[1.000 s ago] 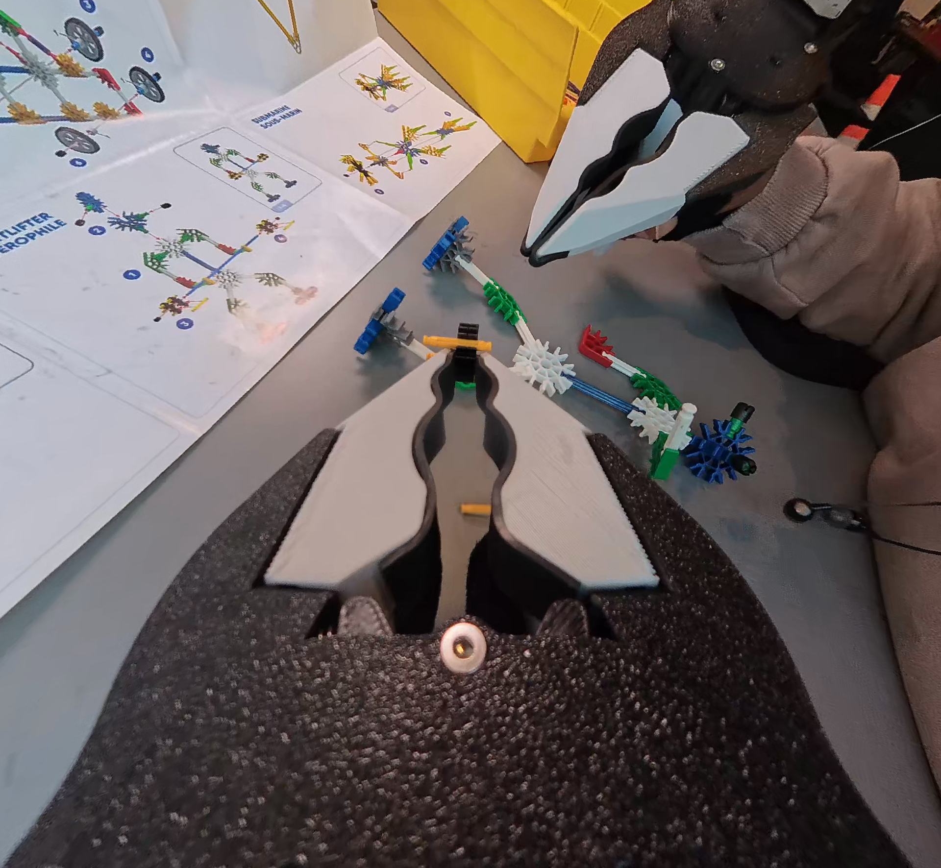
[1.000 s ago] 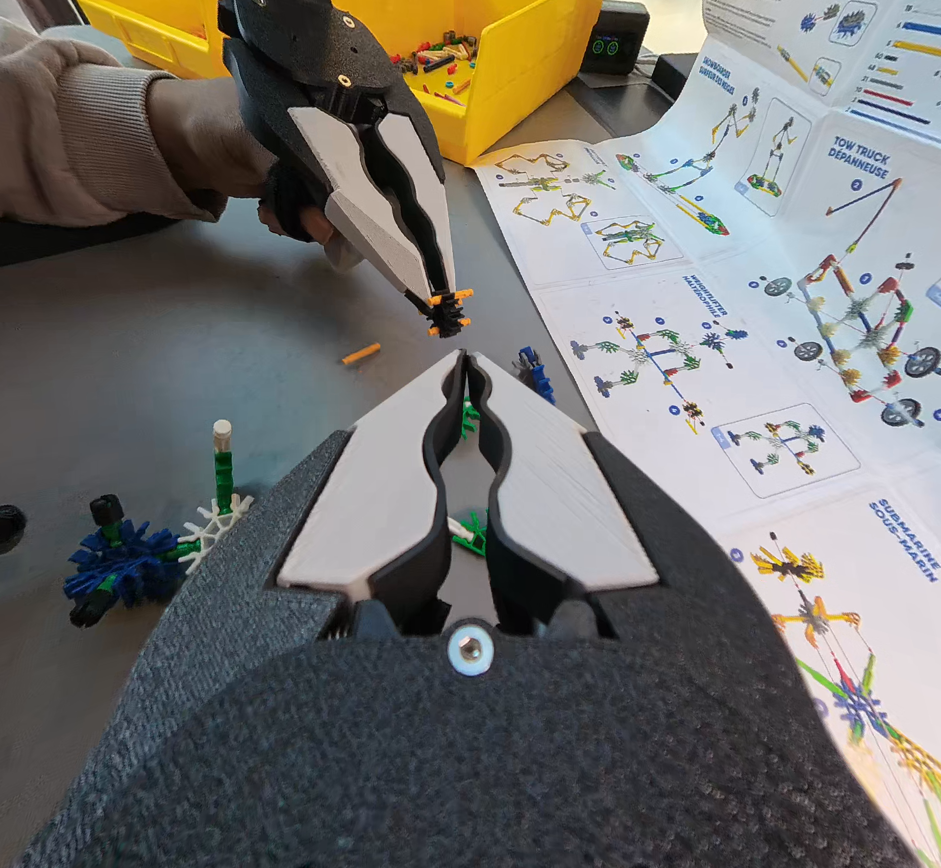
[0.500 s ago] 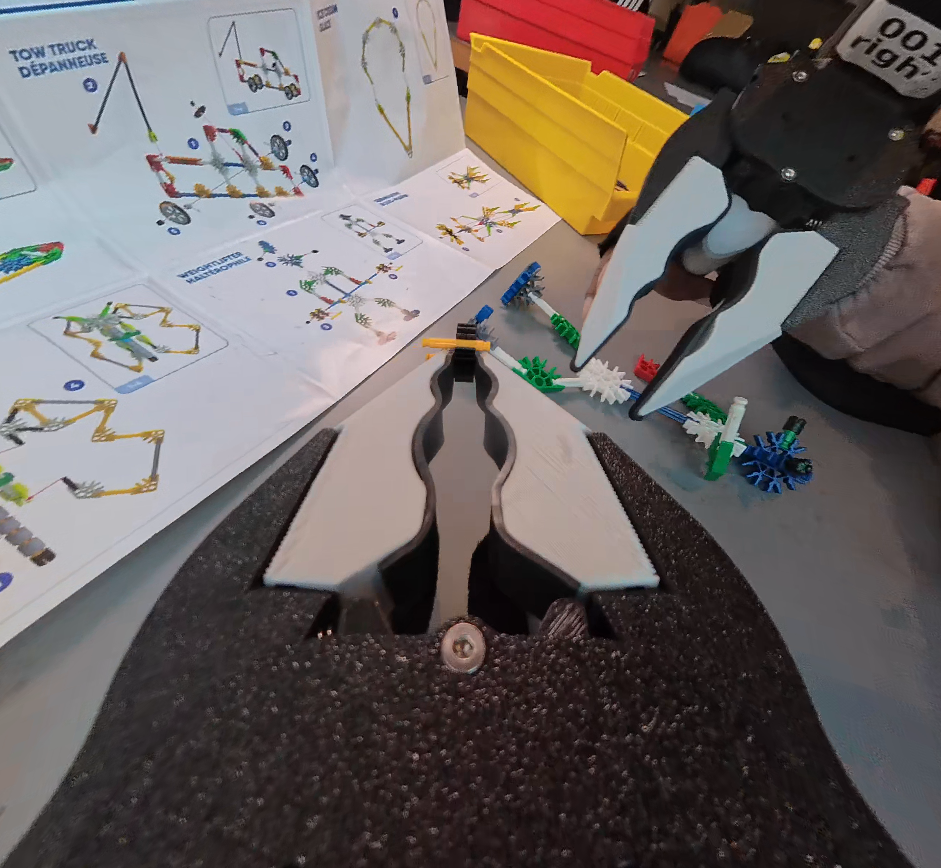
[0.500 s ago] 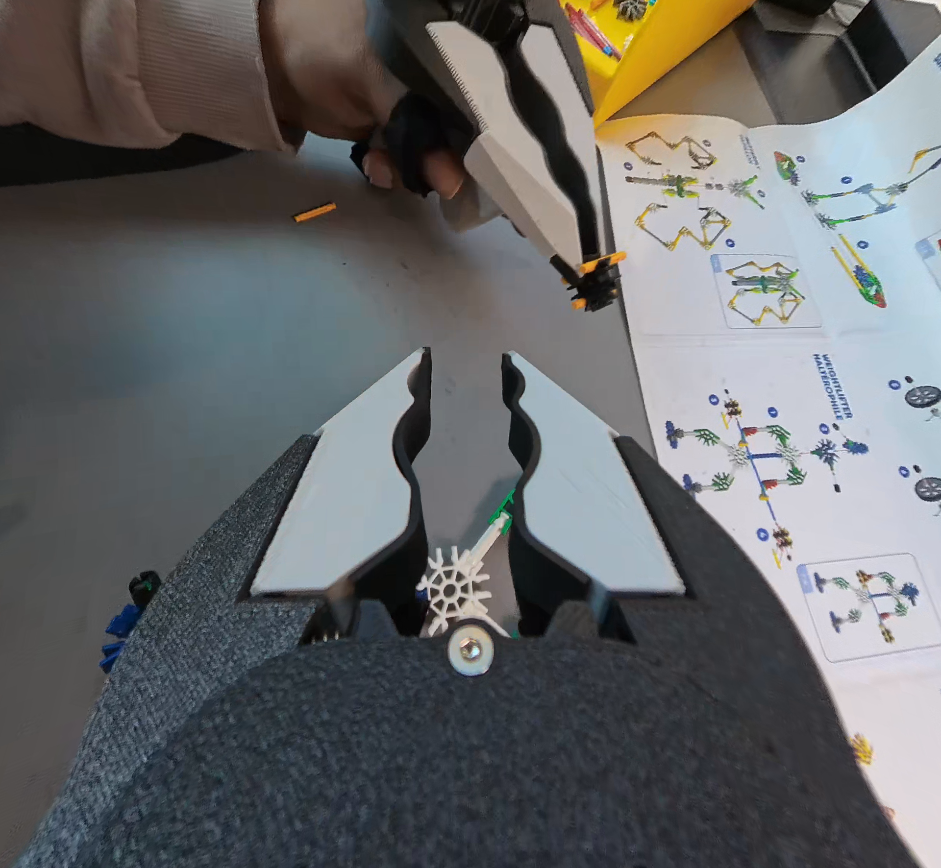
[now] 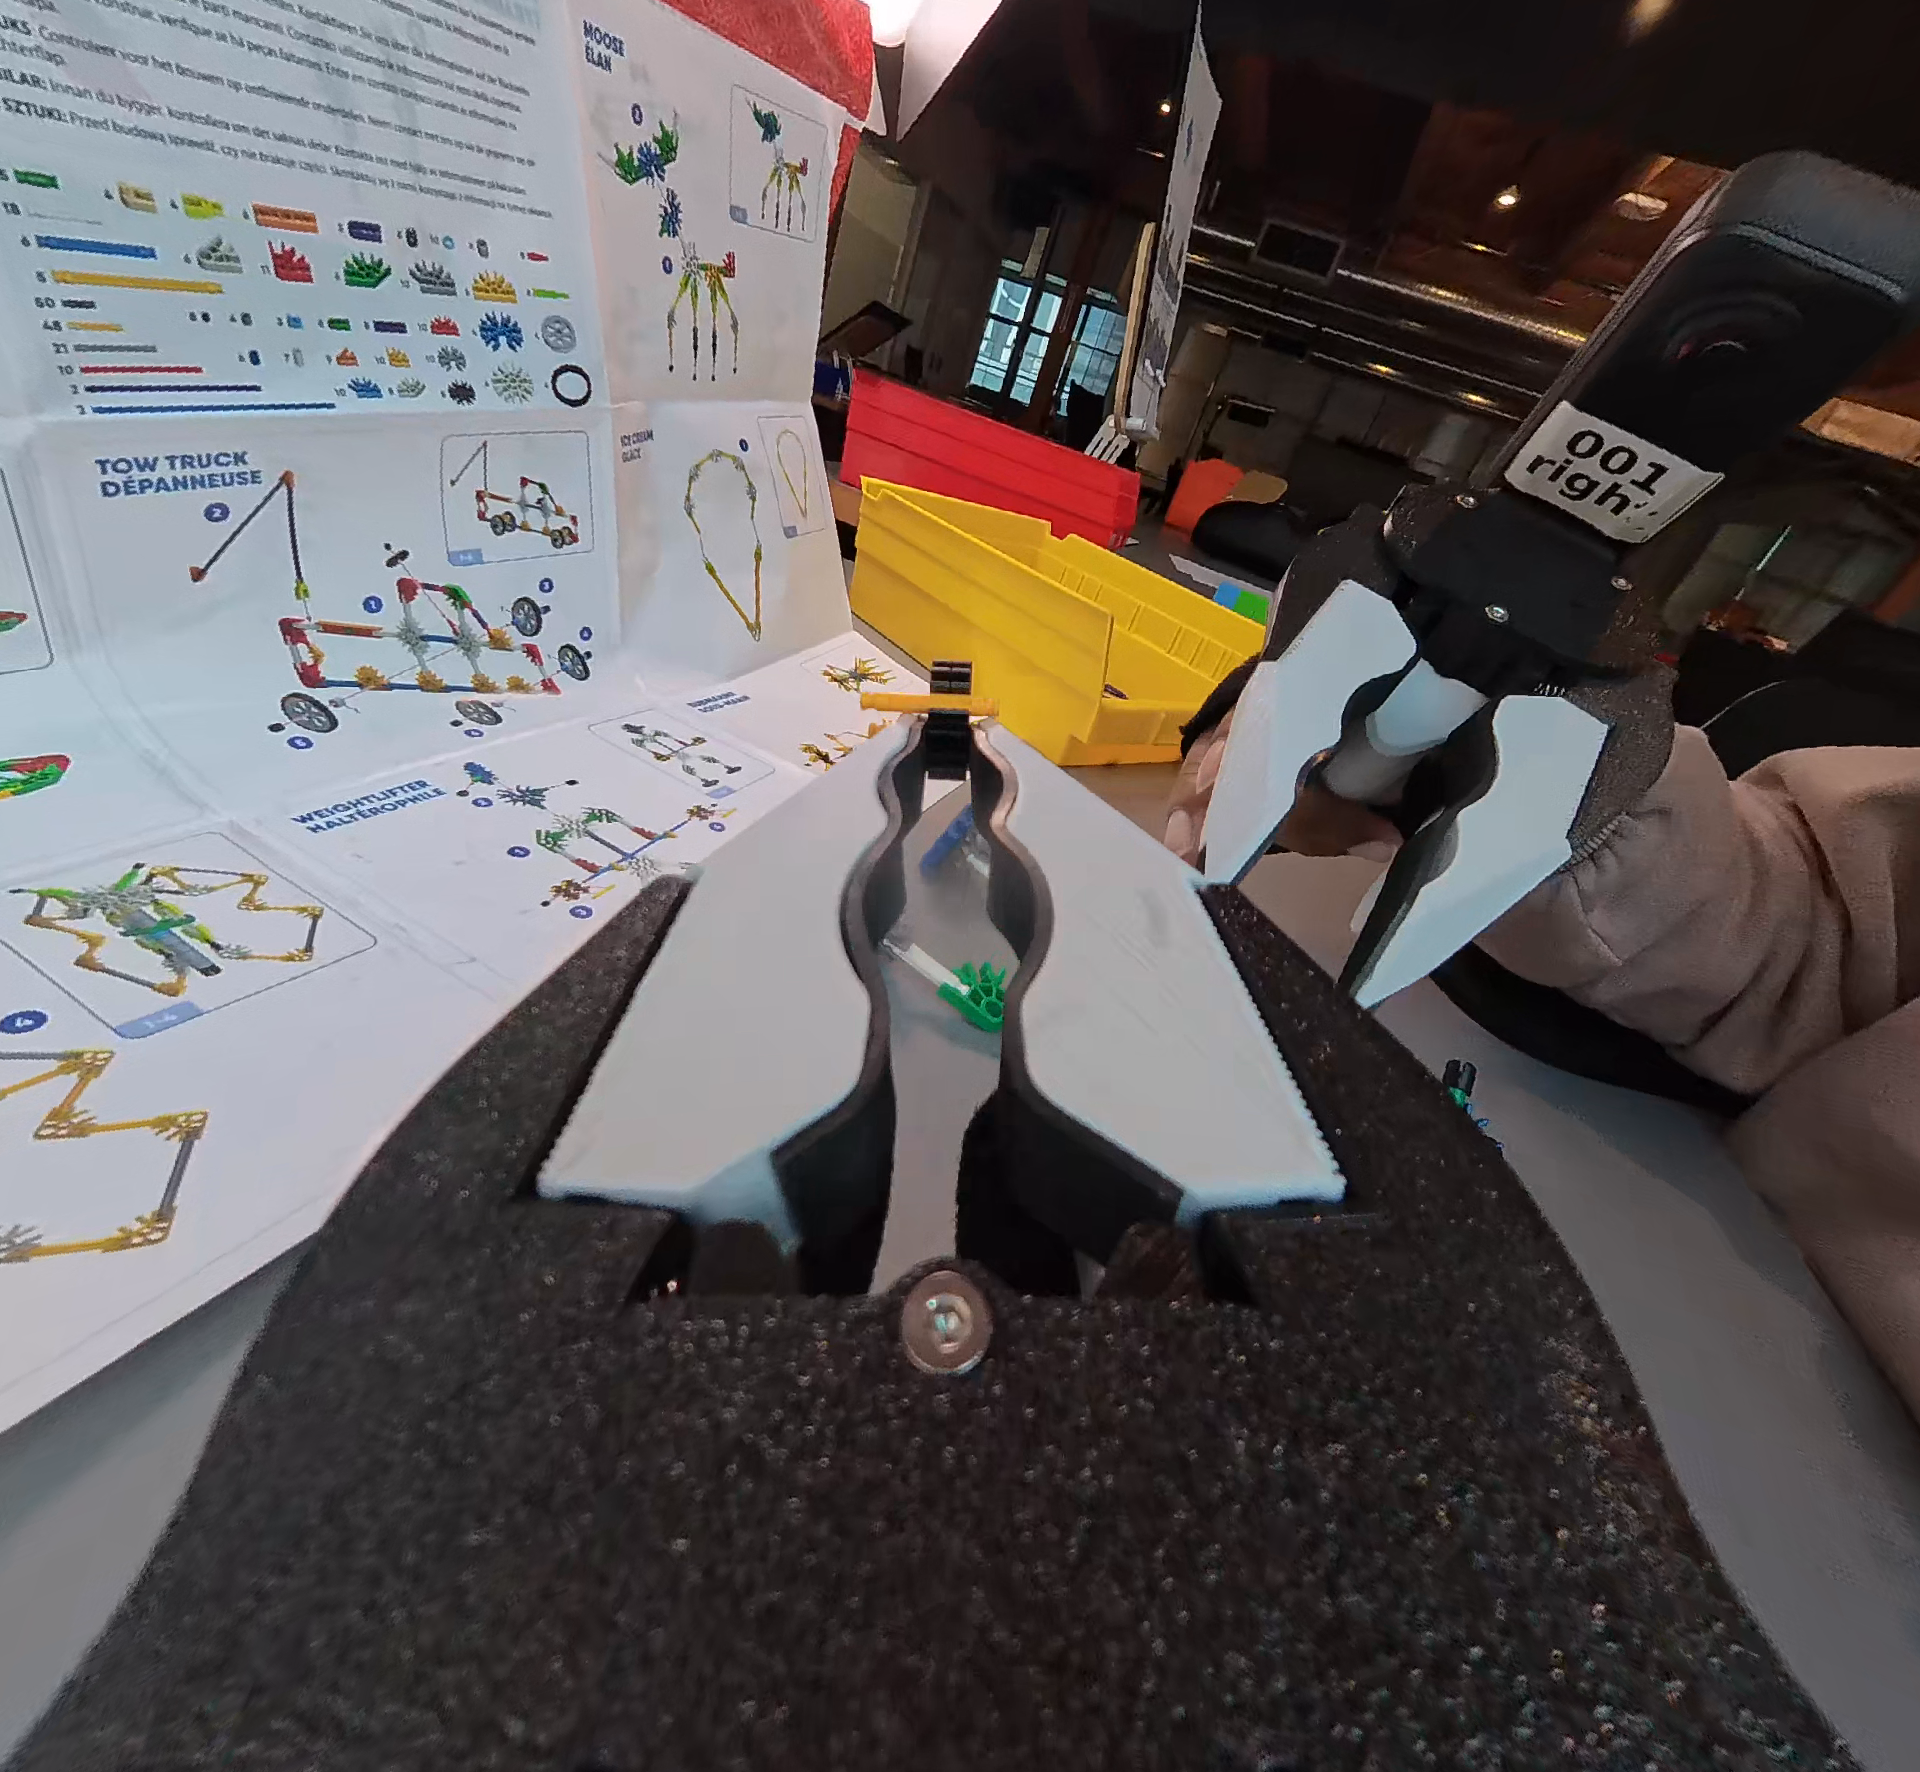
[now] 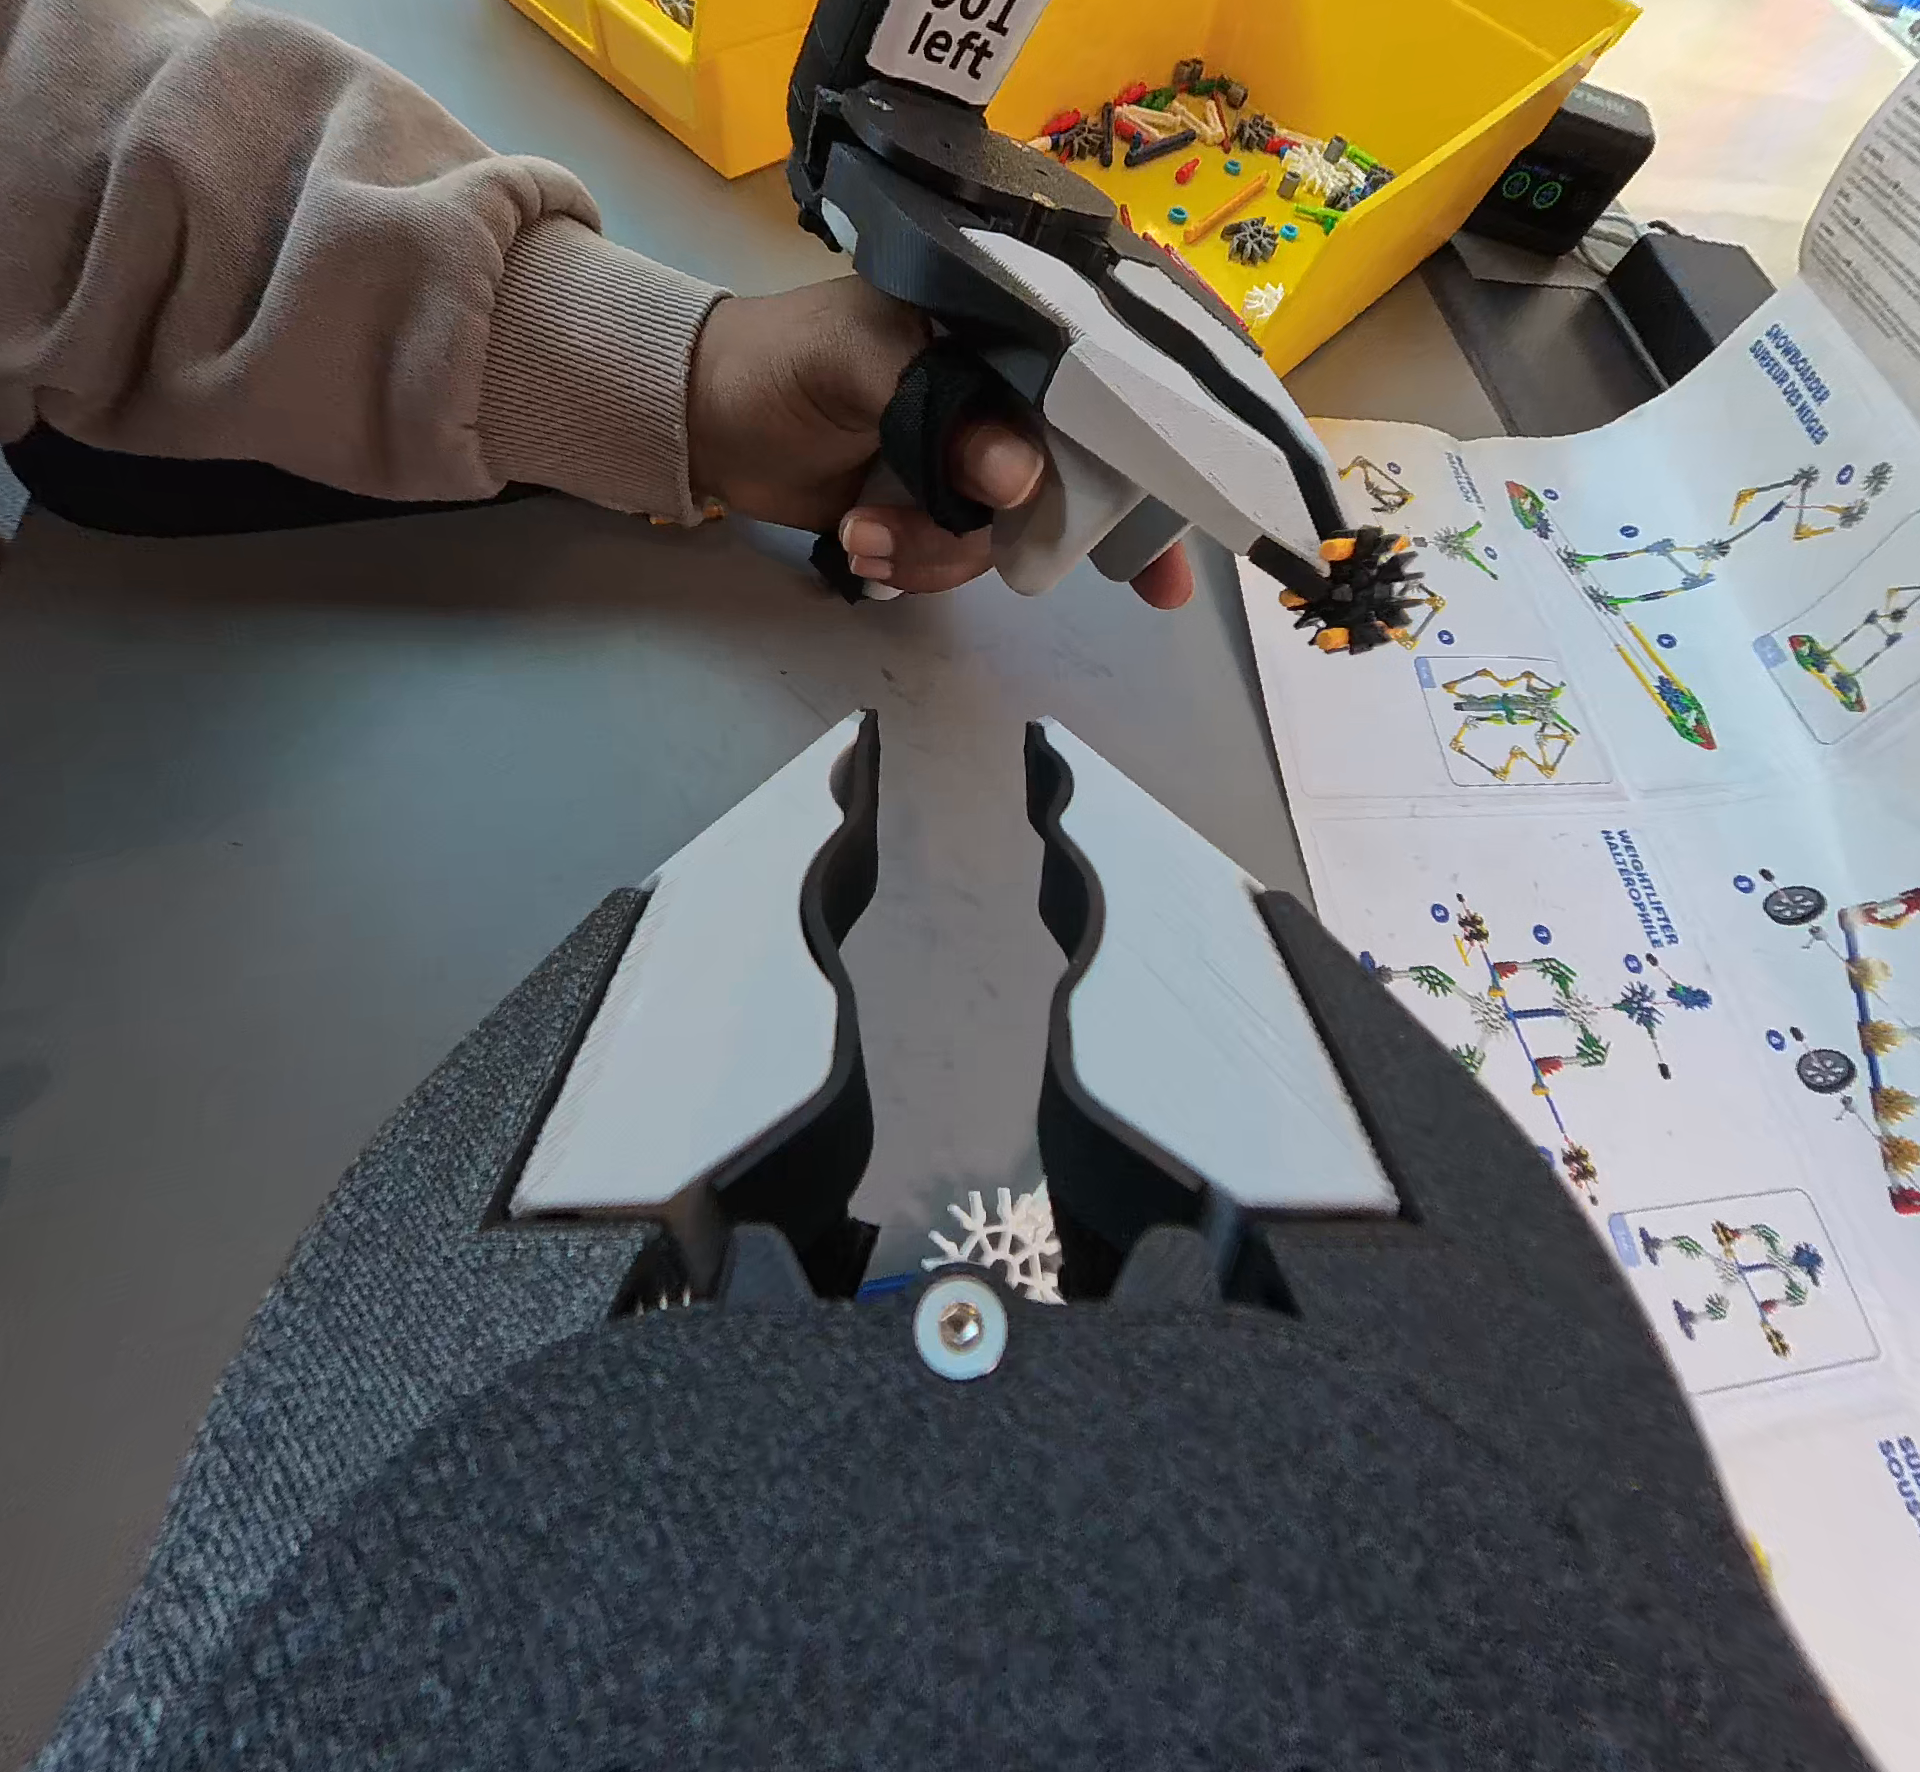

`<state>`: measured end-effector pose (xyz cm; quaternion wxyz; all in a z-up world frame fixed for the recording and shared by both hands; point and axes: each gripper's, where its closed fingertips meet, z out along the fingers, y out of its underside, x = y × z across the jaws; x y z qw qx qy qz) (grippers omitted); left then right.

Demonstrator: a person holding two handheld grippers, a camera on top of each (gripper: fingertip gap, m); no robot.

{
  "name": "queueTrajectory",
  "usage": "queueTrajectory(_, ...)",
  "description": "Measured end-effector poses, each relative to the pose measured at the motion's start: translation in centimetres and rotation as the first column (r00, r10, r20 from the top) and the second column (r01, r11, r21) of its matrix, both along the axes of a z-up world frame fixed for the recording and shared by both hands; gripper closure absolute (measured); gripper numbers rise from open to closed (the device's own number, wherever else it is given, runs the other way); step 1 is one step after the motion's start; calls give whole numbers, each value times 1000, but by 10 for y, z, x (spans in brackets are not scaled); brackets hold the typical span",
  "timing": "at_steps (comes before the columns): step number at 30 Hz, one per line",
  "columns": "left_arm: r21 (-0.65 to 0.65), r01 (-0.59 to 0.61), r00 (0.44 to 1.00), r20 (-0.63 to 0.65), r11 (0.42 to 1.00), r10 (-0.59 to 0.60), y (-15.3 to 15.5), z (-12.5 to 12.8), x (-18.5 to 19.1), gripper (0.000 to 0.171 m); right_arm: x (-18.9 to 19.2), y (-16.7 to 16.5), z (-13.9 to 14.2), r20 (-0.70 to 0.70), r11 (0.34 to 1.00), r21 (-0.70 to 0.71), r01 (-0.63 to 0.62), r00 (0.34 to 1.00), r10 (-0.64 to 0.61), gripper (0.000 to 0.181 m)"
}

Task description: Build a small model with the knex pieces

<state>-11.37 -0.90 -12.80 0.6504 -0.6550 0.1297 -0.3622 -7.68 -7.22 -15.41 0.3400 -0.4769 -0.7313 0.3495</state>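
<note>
Left tool [image 5: 948, 740]: closed at the tips on a black spiked connector [image 6: 1351, 595] fitted with short orange rods; in the right wrist view the piece is held clear of the grey desk [image 6: 416, 787], over the near edge of the unfolded instruction sheet [image 6: 1558, 839].

Right tool [image 6: 951, 735]: jaws apart, nothing between the tips, bare desk showing through the gap. A white snowflake connector [image 6: 997, 1249] lies on the desk below the base of its fingers.

A green connector on a white rod [image 5: 971, 990] lies on the desk under the left tool.

Yellow bin [image 6: 1455, 60], behind the left tool: holds loose rods and connectors of mixed colours.
</note>
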Motion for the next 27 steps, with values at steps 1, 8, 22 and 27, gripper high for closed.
queueTrajectory(1,7,0,1000,-3,1000,0,-1,1,0,164,1,1,3,-8,1000,10,4,1000,-3,154)
queueTrajectory(8,76,251,966,-89,965,-244,-38,15,36,164,19,19,32,-133,999,-43,-14,991,8,141)
queueTrajectory(22,8,384,853,-387,923,-351,-60,-15,88,164,34,-1,13,-82,958,-231,-168,985,153,155)
queueTrajectory(27,8,374,874,-338,927,-350,-57,-9,84,164,30,2,21,-154,954,-235,-184,977,150,157)
